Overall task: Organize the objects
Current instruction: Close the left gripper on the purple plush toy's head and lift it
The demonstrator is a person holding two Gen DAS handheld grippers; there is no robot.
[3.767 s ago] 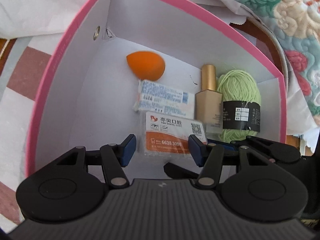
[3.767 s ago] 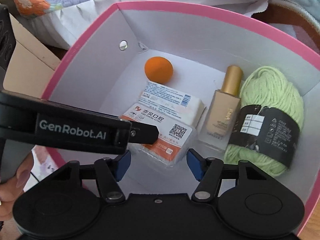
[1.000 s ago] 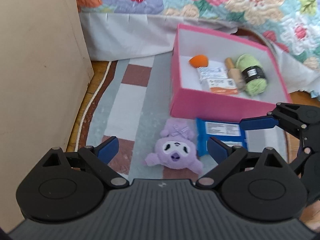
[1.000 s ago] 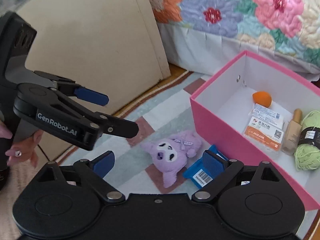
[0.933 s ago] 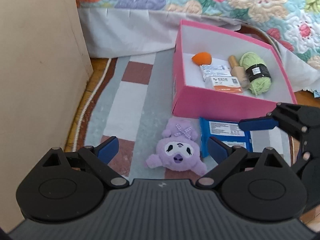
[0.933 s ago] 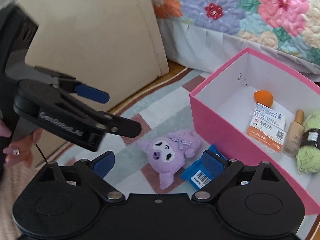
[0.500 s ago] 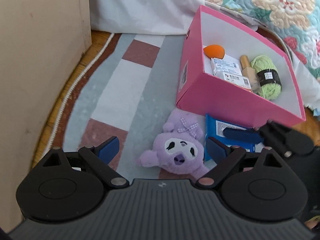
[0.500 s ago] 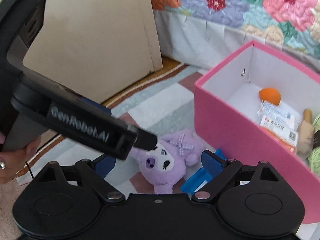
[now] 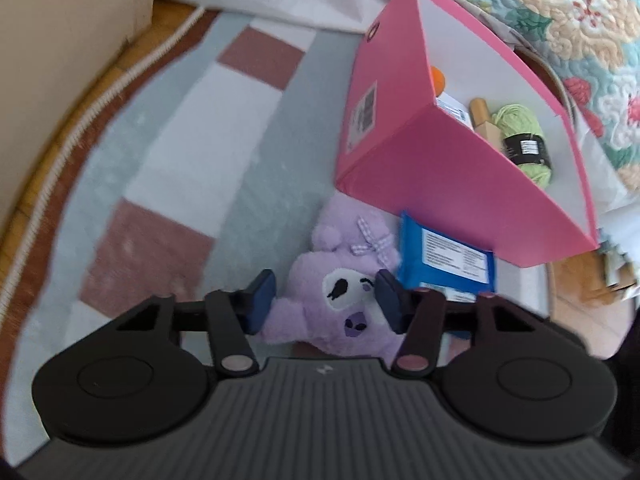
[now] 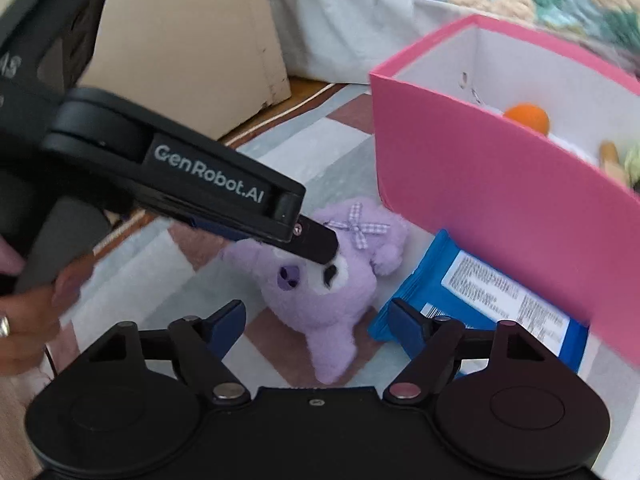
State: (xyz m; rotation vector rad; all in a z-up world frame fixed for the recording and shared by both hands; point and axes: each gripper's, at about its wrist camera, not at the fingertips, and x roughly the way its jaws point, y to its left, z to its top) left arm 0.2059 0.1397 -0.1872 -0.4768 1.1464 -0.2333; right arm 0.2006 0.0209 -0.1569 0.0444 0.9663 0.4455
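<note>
Jaws of left gripper (image 9: 325,302) have just been closing & now sit narrowed around the head of 1 purple plush toy (image 9: 340,304); pads look to touch its fur on both sides, though blur makes a firm squeeze hard to confirm. Jaws of right gripper (image 10: 316,322) have also been closing a bit but stand wide, nothing gripped; plush lies between & ahead of them. Plush lies on the striped rug (image 9: 192,160), face up, just beside 1 blue packet (image 9: 444,260) on its right. Packet touches the front wall of 1 pink box (image 9: 460,184). Inside box: 1 orange sponge (image 9: 438,79), 1 white packet seen only in part (image 9: 452,109), 1 gold-capped bottle (image 9: 482,118), 1 green yarn ball (image 9: 524,136). Far left: beige cabinet side (image 9: 60,40). Behind: floral quilt (image 9: 560,8) w/ white bed skirt. In right wrist view the left gripper's black finger crosses over the plush's face, blocking part of it; a hand (image 10: 28,308) holds its handle at left edge.
</note>
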